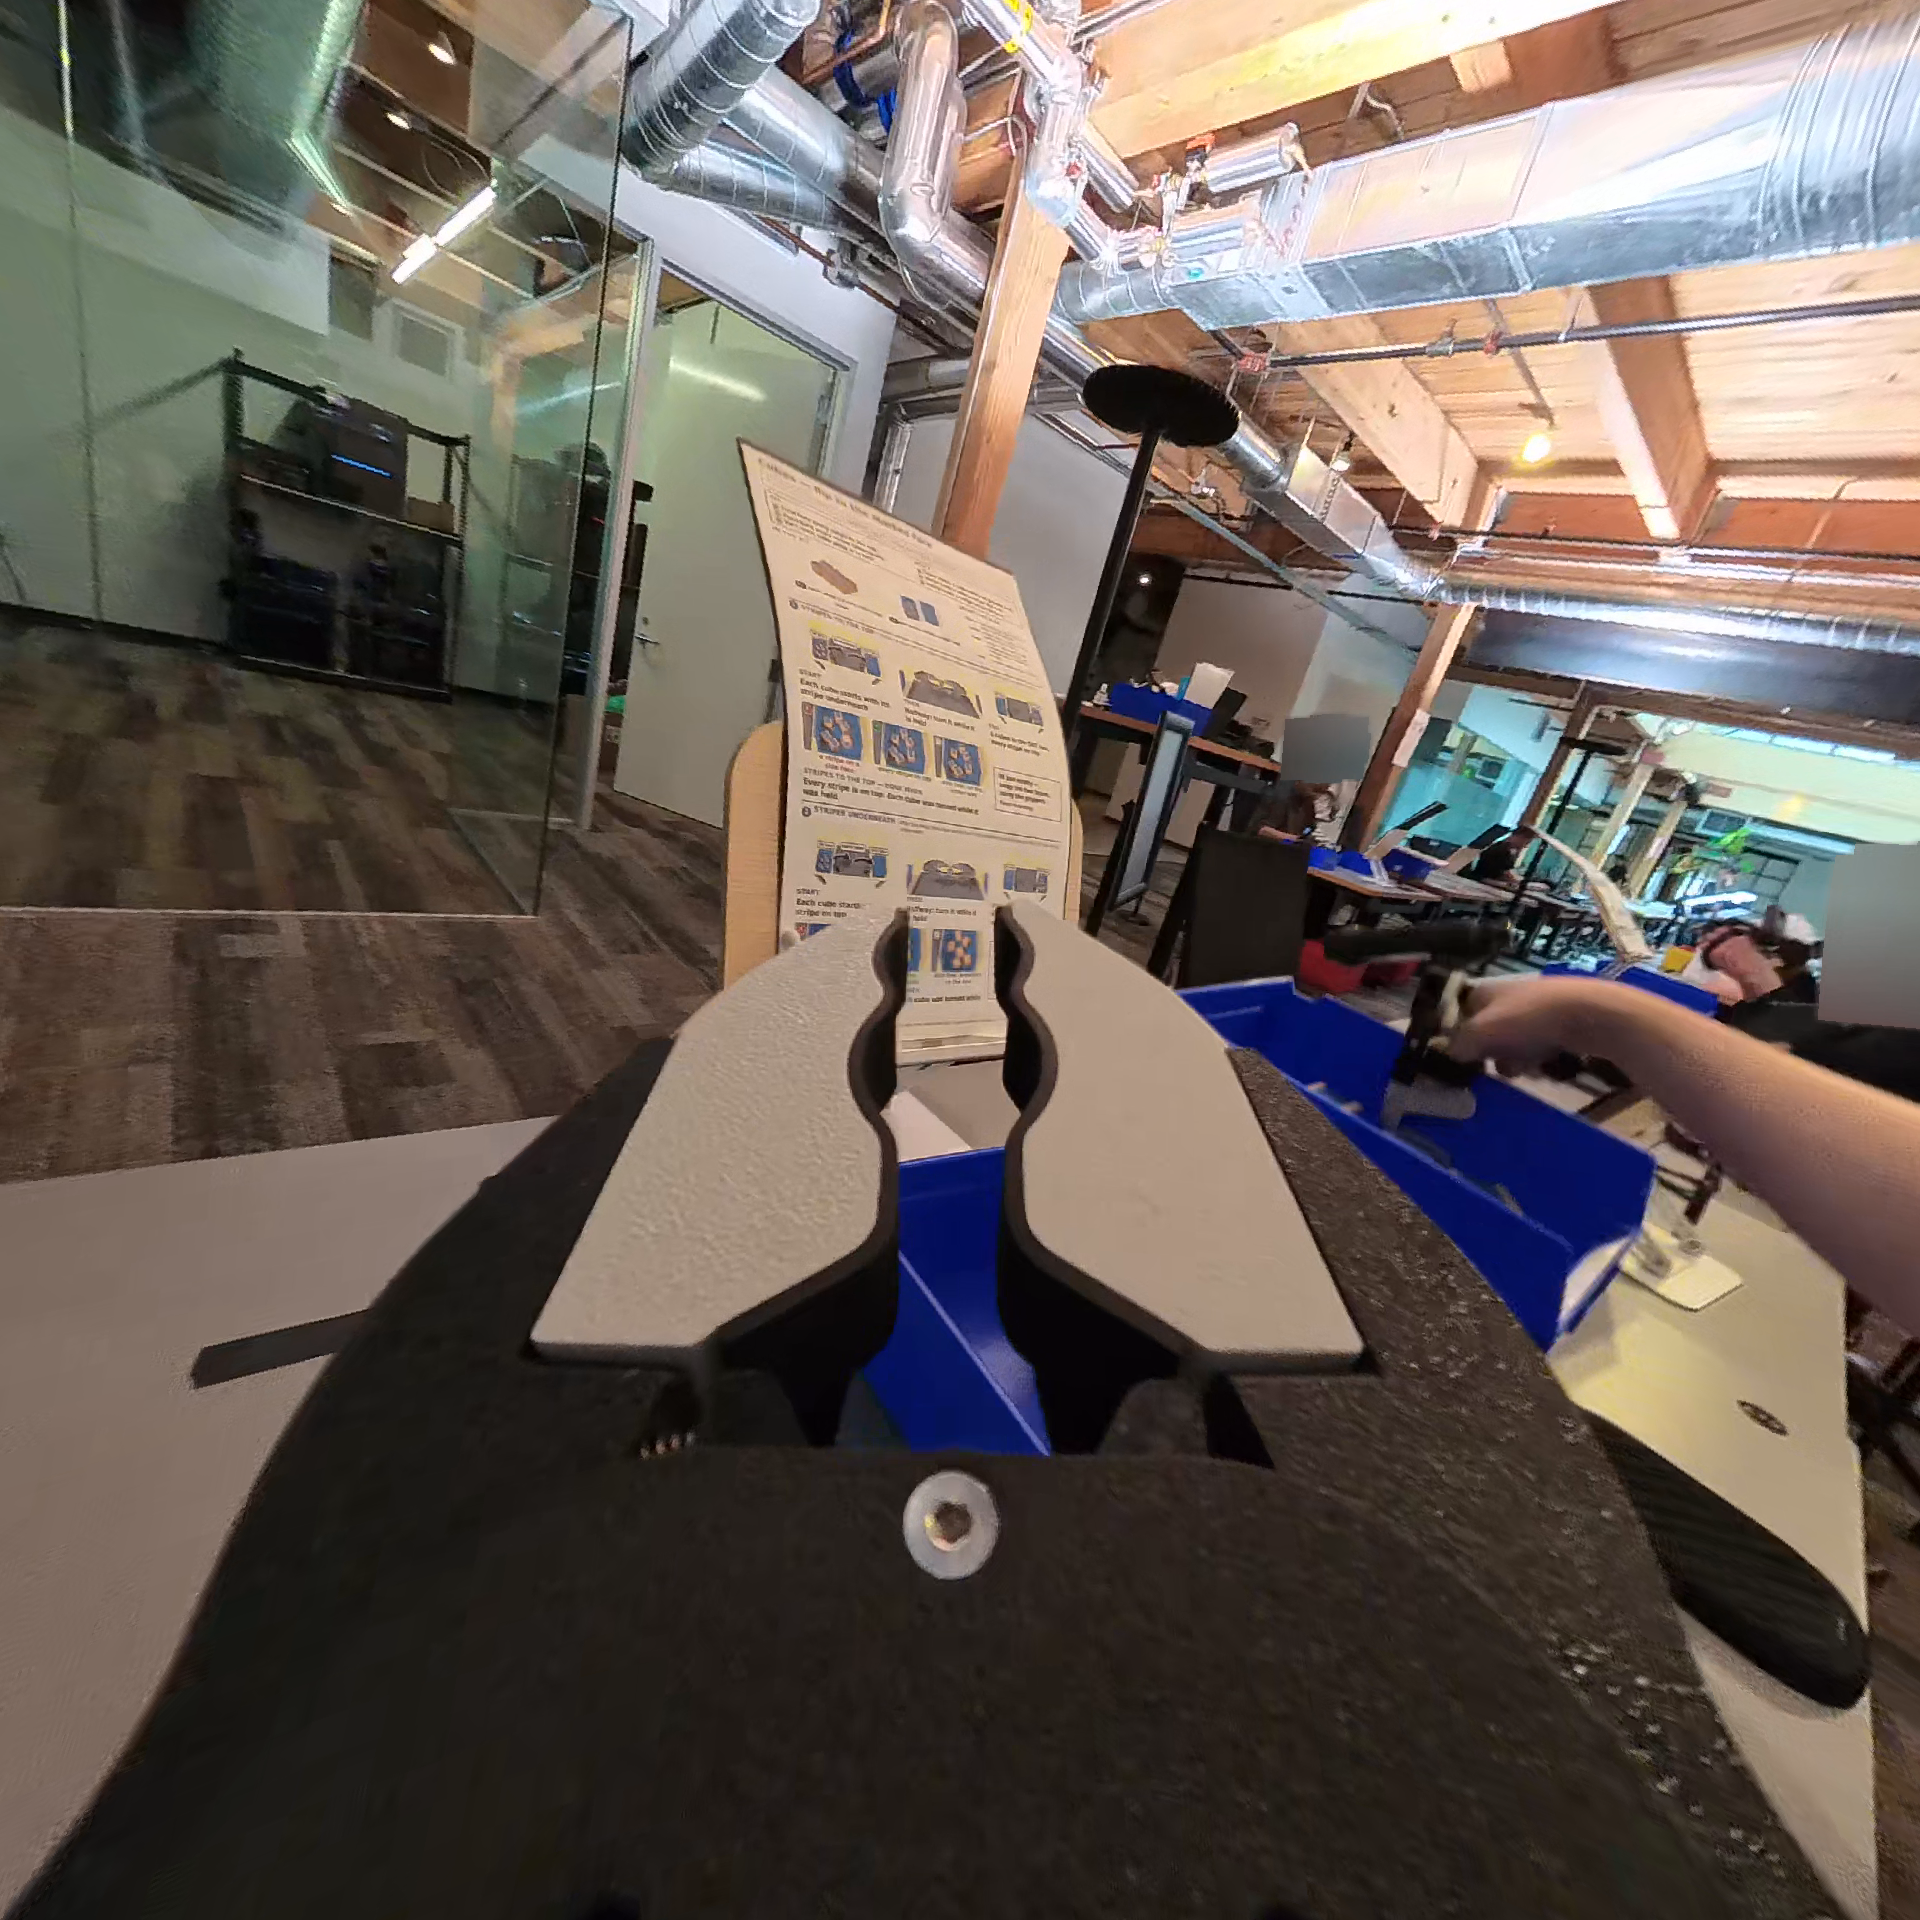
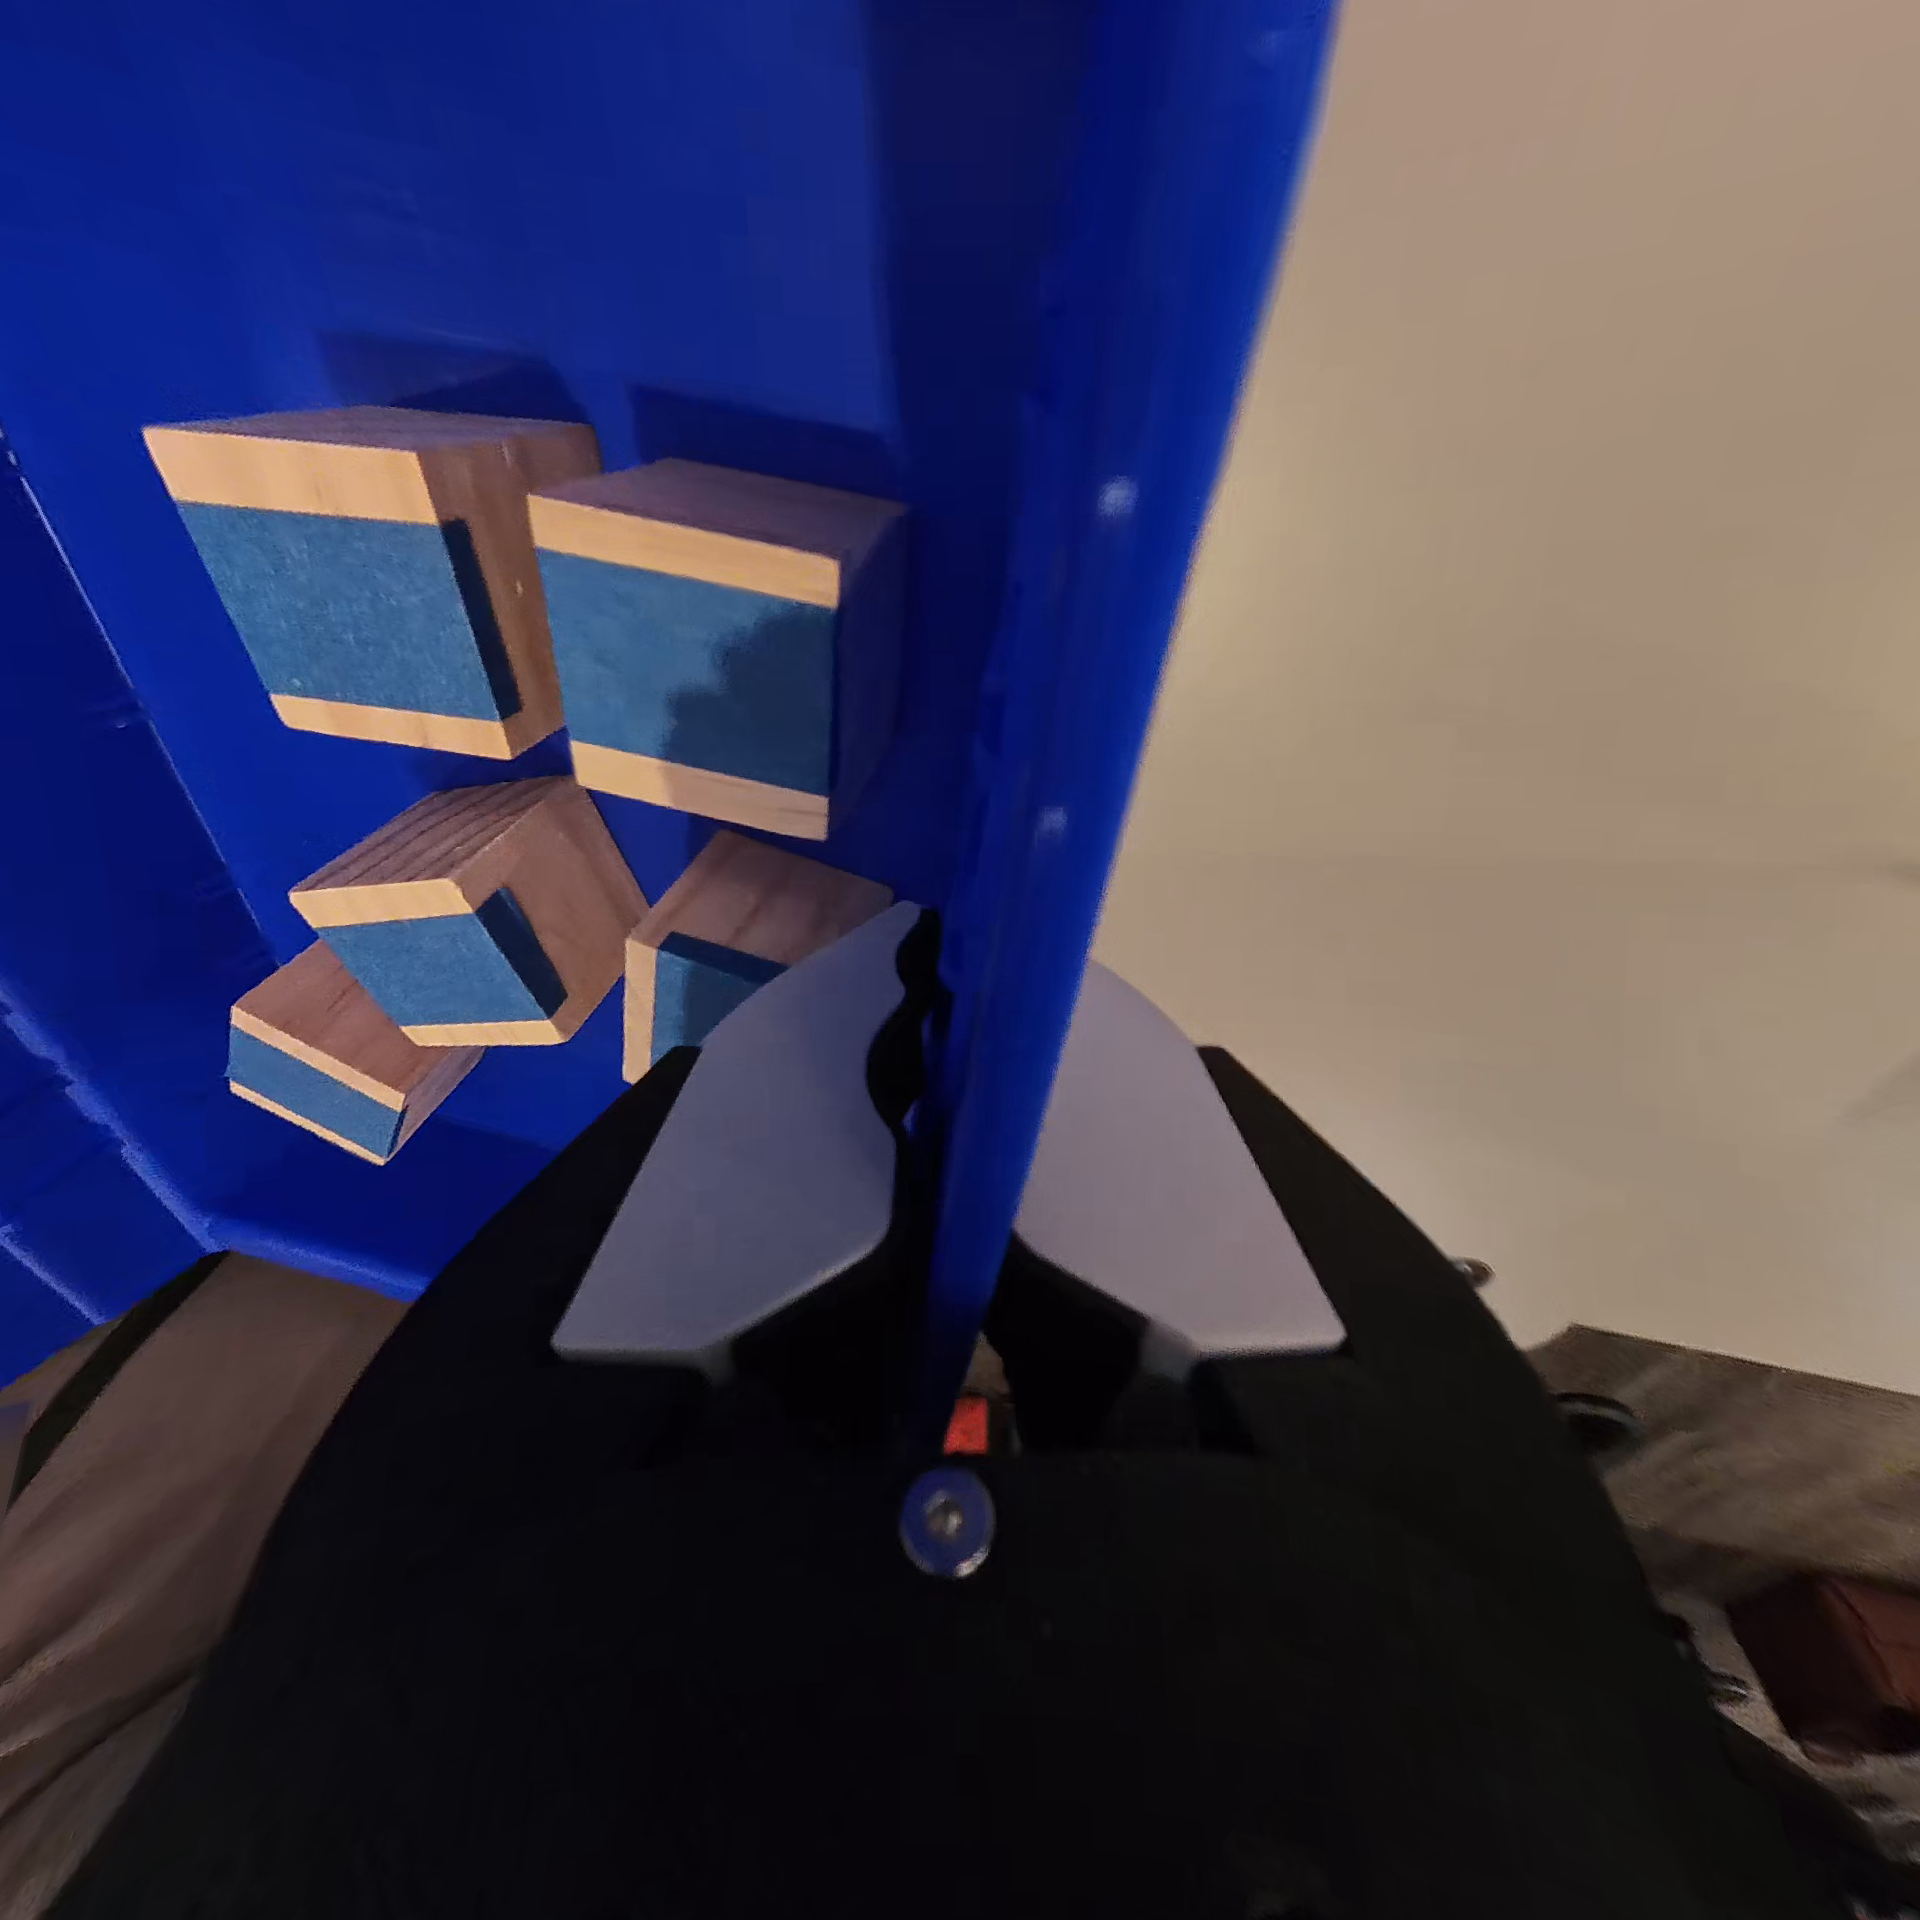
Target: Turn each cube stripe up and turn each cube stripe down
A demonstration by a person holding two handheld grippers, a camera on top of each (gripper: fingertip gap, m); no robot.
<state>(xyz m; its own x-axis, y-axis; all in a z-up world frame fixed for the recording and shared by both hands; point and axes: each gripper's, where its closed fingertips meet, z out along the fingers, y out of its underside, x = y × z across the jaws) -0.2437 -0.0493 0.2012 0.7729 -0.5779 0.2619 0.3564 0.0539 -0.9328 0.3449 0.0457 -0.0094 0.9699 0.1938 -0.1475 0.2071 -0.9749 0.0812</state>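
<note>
Inside blue bin (image 2: 623, 208), five striped cubes (image 2: 686, 644)

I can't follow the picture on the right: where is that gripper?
In the right wrist view, the right gripper straddles the blue bin's wall, one finger inside beside the striped cubes.

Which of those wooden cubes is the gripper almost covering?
Look in the blue bin, along the wall that the right gripper straddles. Of five striped wooden cubes, it is the cube nearest that wall and the gripper. Unlike the others, it is partly hidden behind a grey finger.
</note>
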